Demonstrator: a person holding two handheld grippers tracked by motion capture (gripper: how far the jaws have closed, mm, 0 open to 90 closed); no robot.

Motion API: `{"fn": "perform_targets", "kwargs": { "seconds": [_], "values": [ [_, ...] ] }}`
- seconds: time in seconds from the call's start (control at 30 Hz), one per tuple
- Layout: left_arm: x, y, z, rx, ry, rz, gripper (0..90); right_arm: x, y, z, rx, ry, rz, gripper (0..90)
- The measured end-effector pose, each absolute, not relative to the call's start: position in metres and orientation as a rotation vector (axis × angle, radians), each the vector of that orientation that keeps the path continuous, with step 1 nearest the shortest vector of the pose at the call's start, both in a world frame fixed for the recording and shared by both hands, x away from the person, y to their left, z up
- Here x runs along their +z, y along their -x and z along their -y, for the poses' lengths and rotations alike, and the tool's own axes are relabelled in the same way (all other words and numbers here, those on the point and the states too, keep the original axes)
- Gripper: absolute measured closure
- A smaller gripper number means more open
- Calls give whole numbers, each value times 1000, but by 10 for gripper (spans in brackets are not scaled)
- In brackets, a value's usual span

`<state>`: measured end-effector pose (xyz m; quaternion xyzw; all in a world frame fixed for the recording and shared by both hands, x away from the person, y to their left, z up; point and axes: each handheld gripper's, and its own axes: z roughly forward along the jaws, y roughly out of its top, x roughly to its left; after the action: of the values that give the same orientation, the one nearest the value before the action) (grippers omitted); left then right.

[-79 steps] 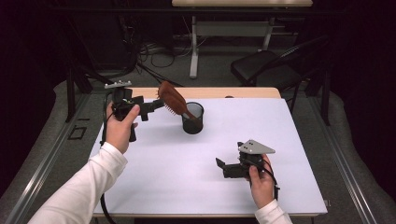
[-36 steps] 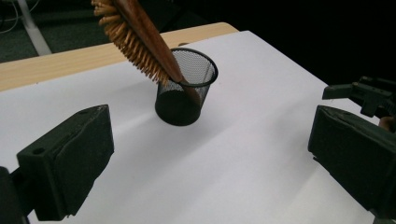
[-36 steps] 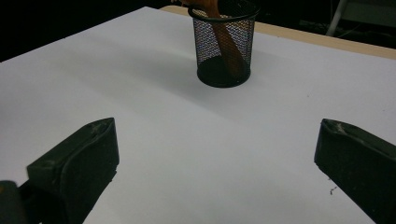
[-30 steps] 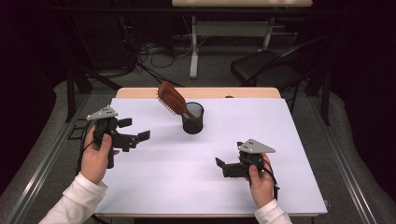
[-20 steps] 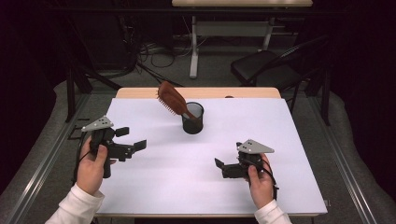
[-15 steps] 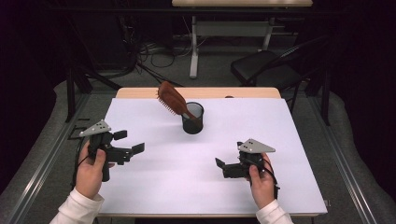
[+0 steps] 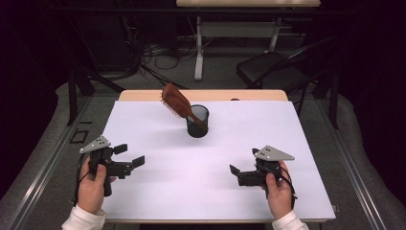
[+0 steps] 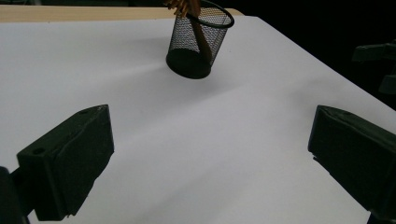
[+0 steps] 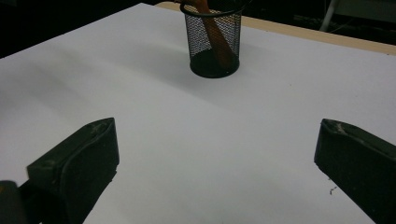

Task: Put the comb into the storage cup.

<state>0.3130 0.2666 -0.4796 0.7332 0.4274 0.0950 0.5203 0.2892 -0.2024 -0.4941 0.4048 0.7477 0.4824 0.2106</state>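
A brown hairbrush [image 7: 176,102] stands handle-down in a black mesh cup [image 7: 197,121] near the back middle of the white table [image 7: 239,143], leaning to the left. The cup [image 8: 198,39] appears ahead in the left gripper view, and the cup [image 9: 215,43] with the brush handle [image 9: 215,32] inside appears in the right gripper view. My left gripper [image 7: 130,155] rests low at the front left, open and empty. At the front right my right gripper [image 7: 234,170] is open, nothing between its jaws.
A wooden strip [image 7: 143,95] runs along the table's far edge. Beyond it stand a dark chair [image 7: 273,67] and a desk frame with cables on the floor. The other gripper [image 8: 378,60] peeks in at the right edge of the left gripper view.
My left gripper let go of the hairbrush, left it in the cup, and drew back toward the front left edge. The right gripper stayed where it was.
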Motion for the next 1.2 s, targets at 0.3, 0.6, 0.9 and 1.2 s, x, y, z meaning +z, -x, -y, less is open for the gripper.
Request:
{"fn": "perform_targets", "kwargs": {
  "seconds": [0.3, 0.6, 0.9, 1.2],
  "values": [
    [-495, -307, -268, 242, -1750, -1040, 5, -497, -277, 219, 1321, -1144, -2060, 0],
    [-507, -304, -270, 258, -1742, -1047, 5, -503, -269, 236, 1304, -1183, -2035, 0],
    [-515, -304, -270, 276, -1738, -1033, 5, -507, -266, 251, 1316, -1239, -1985, 0],
    [-523, -305, -272, 288, -1730, -1030, 5, -514, -267, 260, 1304, -1271, -1962, 0]
  ]
}}
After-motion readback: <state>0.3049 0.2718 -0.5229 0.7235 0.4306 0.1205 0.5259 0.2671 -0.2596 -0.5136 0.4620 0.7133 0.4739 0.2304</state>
